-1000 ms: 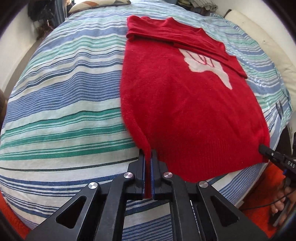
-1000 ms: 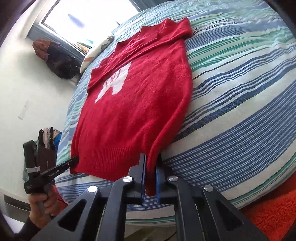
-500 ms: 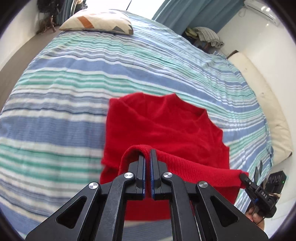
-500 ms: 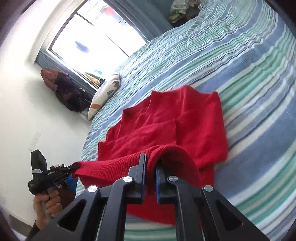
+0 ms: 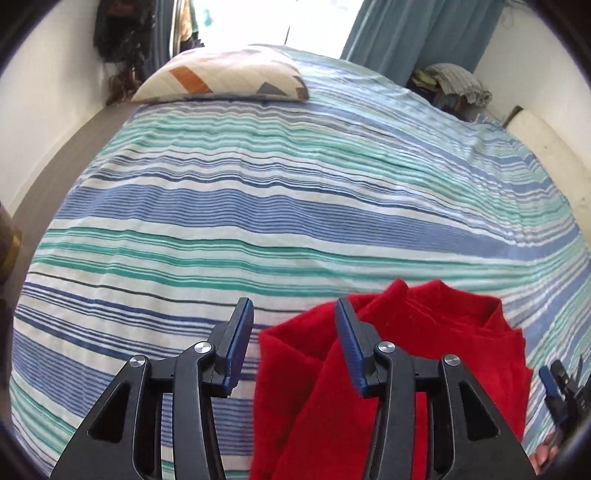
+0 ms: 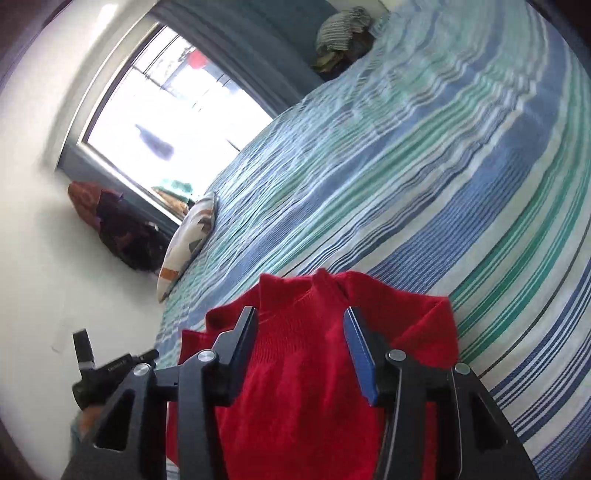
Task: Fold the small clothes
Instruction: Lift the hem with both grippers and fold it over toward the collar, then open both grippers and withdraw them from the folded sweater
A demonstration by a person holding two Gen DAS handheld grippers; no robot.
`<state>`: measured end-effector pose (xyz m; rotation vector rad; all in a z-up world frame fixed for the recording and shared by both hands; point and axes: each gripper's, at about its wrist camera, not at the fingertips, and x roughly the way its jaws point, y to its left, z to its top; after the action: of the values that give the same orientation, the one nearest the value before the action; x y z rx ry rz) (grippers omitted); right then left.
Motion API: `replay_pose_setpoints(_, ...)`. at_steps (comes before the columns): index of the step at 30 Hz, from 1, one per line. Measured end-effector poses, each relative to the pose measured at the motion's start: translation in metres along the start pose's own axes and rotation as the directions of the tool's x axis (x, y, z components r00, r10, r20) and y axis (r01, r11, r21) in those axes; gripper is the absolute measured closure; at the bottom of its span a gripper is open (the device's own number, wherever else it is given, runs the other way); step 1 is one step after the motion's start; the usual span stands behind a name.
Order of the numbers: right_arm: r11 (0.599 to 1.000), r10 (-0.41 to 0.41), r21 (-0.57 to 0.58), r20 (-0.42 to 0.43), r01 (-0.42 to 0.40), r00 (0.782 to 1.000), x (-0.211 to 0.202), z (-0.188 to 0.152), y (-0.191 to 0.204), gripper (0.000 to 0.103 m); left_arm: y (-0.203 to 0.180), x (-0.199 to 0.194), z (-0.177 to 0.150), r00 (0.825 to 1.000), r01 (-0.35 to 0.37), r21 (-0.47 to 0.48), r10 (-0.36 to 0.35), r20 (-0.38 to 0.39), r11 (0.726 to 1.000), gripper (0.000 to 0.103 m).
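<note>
A red knit sweater (image 5: 424, 350) lies folded over on itself on the striped bed cover (image 5: 258, 206). My left gripper (image 5: 293, 341) is open just above the sweater's left edge, with nothing between its jaws. In the right wrist view the sweater (image 6: 306, 369) lies under my right gripper (image 6: 301, 345), which is open and empty over the fold. The right gripper shows at the lower right of the left wrist view (image 5: 561, 387). The left gripper shows at the lower left of the right wrist view (image 6: 110, 369).
A patterned pillow (image 5: 221, 79) lies at the head of the bed. A pile of clothes (image 5: 450, 83) sits at the far right corner by blue curtains (image 5: 417, 33). A window (image 6: 166, 107) and dark bags (image 6: 122, 229) are along the wall.
Both grippers carried the sweater's hem up and forward over the body, folding it, then opened and let the hem go.
</note>
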<state>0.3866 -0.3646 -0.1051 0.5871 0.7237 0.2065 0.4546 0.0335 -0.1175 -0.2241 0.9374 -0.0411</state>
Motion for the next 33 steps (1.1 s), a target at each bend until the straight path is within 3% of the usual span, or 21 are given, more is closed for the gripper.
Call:
replay_pose_setpoints(2, 0.985, 0.01, -0.171, -0.068, -0.021, 0.998, -0.005, -0.021, 0.029, 0.053, -0.01, -0.018, -0.03, 0.998, 0.061, 0.106, -0.063, 0.012, 0.993, 0.032)
replay_pose_setpoints(4, 0.963, -0.016, -0.267, -0.184, -0.034, 0.983, 0.002, -0.051, 0.041, 0.053, -0.021, -0.019, -0.065, 0.998, 0.065, 0.216, -0.063, -0.02, 0.974, 0.017)
replay_pose_setpoints(7, 0.941, -0.203, -0.323, -0.292, 0.103, 0.935, 0.005, -0.097, 0.014, 0.058, -0.016, 0.002, -0.109, 0.988, -0.088, 0.294, 0.121, -0.097, 0.952, 0.019)
replay_pose_setpoints(8, 0.947, -0.203, -0.3, -0.272, 0.118, 0.941, -0.009, -0.105, 0.004, 0.061, -0.005, -0.002, -0.119, 0.986, -0.091, 0.263, 0.125, -0.113, 0.96, 0.02)
replay_pose_setpoints(10, 0.949, -0.221, -0.274, -0.21, 0.159, 0.953, -0.048, -0.113, -0.001, 0.06, 0.015, -0.03, -0.137, 0.993, -0.042, 0.169, 0.06, -0.105, 0.985, 0.02)
replay_pose_setpoints(11, 0.946, -0.229, -0.274, -0.179, 0.175, 0.957, -0.067, -0.119, 0.004, 0.052, 0.02, -0.046, -0.147, 0.994, -0.026, 0.147, 0.041, -0.1, 0.989, 0.018)
replay_pose_setpoints(13, 0.942, -0.227, -0.278, -0.118, 0.188, 0.967, -0.1, -0.136, 0.016, 0.039, 0.021, -0.075, -0.173, 0.996, -0.011, 0.15, 0.024, -0.087, 0.989, 0.015)
replay_pose_setpoints(16, 0.935, -0.234, -0.291, -0.08, 0.202, 0.969, -0.125, -0.177, 0.036, 0.037, 0.015, -0.11, -0.222, 0.996, -0.035, 0.196, 0.05, -0.076, 0.98, 0.01)
replay_pose_setpoints(18, 0.936, -0.236, -0.294, -0.112, 0.195, 0.965, -0.125, -0.208, 0.044, 0.037, 0.015, -0.12, -0.255, 0.994, -0.062, 0.21, 0.078, -0.071, 0.976, 0.004)
replay_pose_setpoints(20, 0.913, -0.305, -0.335, -0.179, 0.233, 0.935, -0.11, -0.236, 0.046, 0.033, 0.019, -0.113, -0.286, 0.989, -0.103, 0.23, 0.124, -0.08, 0.968, 0.0)
replay_pose_setpoints(21, 0.887, -0.344, -0.381, -0.167, 0.261, 0.924, -0.105, -0.246, 0.049, 0.033, 0.02, -0.113, -0.297, 0.991, -0.118, 0.237, 0.13, -0.036, 0.964, 0.001)
replay_pose_setpoints(23, 0.853, -0.363, -0.444, -0.129, 0.273, 0.923, -0.105, -0.255, 0.055, 0.026, 0.018, -0.117, -0.305, 0.991, -0.136, 0.26, 0.132, 0.033, 0.956, 0.001)
replay_pose_setpoints(28, 0.835, -0.356, -0.476, -0.087, 0.275, 0.93, -0.101, -0.264, 0.05, 0.023, 0.021, -0.119, -0.308, 0.993, -0.119, 0.242, 0.115, 0.029, 0.963, 0.001)
replay_pose_setpoints(33, 0.823, -0.367, -0.491, -0.078, 0.285, 0.927, -0.099, -0.267, 0.052, 0.021, 0.022, -0.127, -0.323, 0.992, -0.127, 0.283, 0.119, 0.046, 0.951, 0.001)
